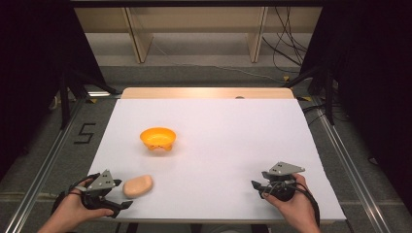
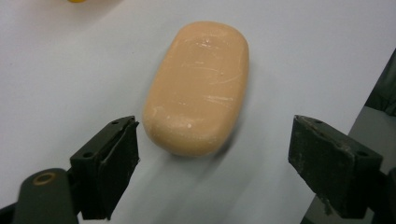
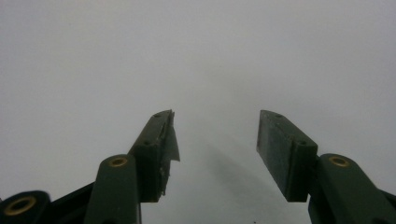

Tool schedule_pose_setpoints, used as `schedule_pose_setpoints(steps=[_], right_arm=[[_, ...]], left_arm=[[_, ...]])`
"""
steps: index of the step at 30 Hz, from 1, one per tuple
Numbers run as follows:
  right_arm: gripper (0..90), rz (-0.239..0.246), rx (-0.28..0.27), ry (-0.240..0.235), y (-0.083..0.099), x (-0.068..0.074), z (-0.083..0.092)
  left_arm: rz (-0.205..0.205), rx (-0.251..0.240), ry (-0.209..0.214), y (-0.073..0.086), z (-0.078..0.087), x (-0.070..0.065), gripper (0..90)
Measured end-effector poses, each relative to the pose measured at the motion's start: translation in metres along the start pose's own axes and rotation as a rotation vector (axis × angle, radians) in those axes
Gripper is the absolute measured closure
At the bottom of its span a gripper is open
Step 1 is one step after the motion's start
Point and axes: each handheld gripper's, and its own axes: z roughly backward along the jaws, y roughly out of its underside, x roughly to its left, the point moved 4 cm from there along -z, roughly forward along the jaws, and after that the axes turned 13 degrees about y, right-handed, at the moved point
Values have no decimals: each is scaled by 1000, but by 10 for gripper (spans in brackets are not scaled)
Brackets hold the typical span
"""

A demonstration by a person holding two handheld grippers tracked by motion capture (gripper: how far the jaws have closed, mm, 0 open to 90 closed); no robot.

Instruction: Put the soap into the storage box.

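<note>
A peach-coloured oval bar, like soap [image 1: 138, 186] [image 2: 198, 86], lies flat on the white table near its front left edge. My left gripper [image 1: 121, 196] [image 2: 212, 161] sits just left of the bar and points at it, open wide, its pads apart from the bar, whose near end lies just ahead of the jaws. An orange bowl [image 1: 158, 138] stands upright farther back, left of centre. My right gripper [image 1: 257, 187] [image 3: 216, 144] rests near the front right of the table, open, with only bare white table between its jaws.
The white sheet covers the table [image 1: 218, 141]; a strip of wood [image 1: 204, 92] shows at its far edge. The table's front edge [image 2: 373, 107] runs close to the left gripper. Metal rails, cables and wooden shelving lie beyond the table.
</note>
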Motion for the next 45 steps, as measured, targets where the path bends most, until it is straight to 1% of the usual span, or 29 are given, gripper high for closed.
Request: schedule_pose_setpoints(steps=[5, 6, 7, 8, 9, 10, 11, 12, 13, 15, 16, 18, 19, 20, 22, 23, 24, 25, 28, 29, 30, 32, 35, 37, 38, 39, 42, 43, 45], right_arm=[[464, 12, -6, 4, 0, -1, 0], [462, 13, -2, 9, 1, -2, 0], [461, 0, 4, 10, 1, -1, 0], [461, 0, 4, 10, 1, -1, 0], [458, 16, -4, 17, 0, -2, 1], [458, 16, -4, 17, 0, -2, 1], [456, 20, -1, 21, 0, -2, 1], [455, 21, 0, 20, 0, -2, 1], [454, 8, 13, 18, 0, -1, 1], [454, 15, 16, 22, 0, -2, 1], [454, 31, -7, 22, -1, -3, 0], [453, 15, -7, 29, 0, -3, 0], [453, 16, -4, 29, 0, -3, 0], [453, 18, -3, 28, 0, -3, 0], [451, 4, 14, 19, 0, -1, 1], [451, 4, 14, 19, 0, -1, 1], [449, 40, -4, 25, 0, -3, -1], [449, 32, -3, 26, 0, -3, -1], [449, 14, -12, 26, -2, -1, 0], [449, 12, -25, 28, -2, -2, 0], [449, 27, -30, 27, -2, -3, -1], [449, 29, -9, 23, 0, -3, 0], [447, -9, 9, 15, 0, 1, 1], [446, -3, 1, 16, -1, 0, 1], [446, 25, -15, 23, -1, -2, -1], [444, 29, -7, 20, 0, -1, -1], [441, 35, -7, 15, 1, -1, -3], [440, 15, 7, 10, 0, 1, -2], [438, 16, 7, 9, 0, 1, -2]], left_arm=[[3, 30, -12, -2, 1, 4, 160], [-25, 55, -4, -4, 3, 7, 161], [8, 57, 6, -5, 2, 6, 160], [8, 57, 6, -5, 2, 6, 159], [-19, 89, 13, -7, 3, 7, 158], [-8, 102, 17, -9, 3, 7, 158], [-13, 121, 14, -11, 4, 8, 158], [-13, 155, 25, -15, 5, 8, 158], [-11, 164, 31, -17, 6, 9, 159], [-16, 177, 35, -20, 6, 10, 159], [-23, 206, 44, -25, 6, 11, 159], [-24, 214, 43, -28, 6, 12, 159], [-29, 243, 39, -34, 5, 13, 159], [-29, 243, 39, -34, 5, 13, 159], [-62, 289, 40, -44, 4, 15, 159], [-62, 289, 40, -44, 4, 15, 157], [-85, 340, 60, -49, 2, 15, 157], [-103, 354, 67, -52, 0, 15, 156], [-113, 397, 85, -57, -7, 16, 159], [-102, 419, 93, -58, -10, 16, 160], [-102, 419, 93, -58, -10, 16, 161], [-103, 454, 97, -61, -18, 19, 168], [-113, 520, 106, -65, -25, 23, 174], [-110, 527, 106, -65, -27, 23, 174], [-104, 540, 109, -66, -29, 23, 174], [-110, 552, 114, -67, -31, 24, 175], [-98, 577, 126, -70, -37, 24, 175], [-97, 588, 129, -70, -39, 24, 175], [-88, 605, 138, -69, -43, 25, 173]])
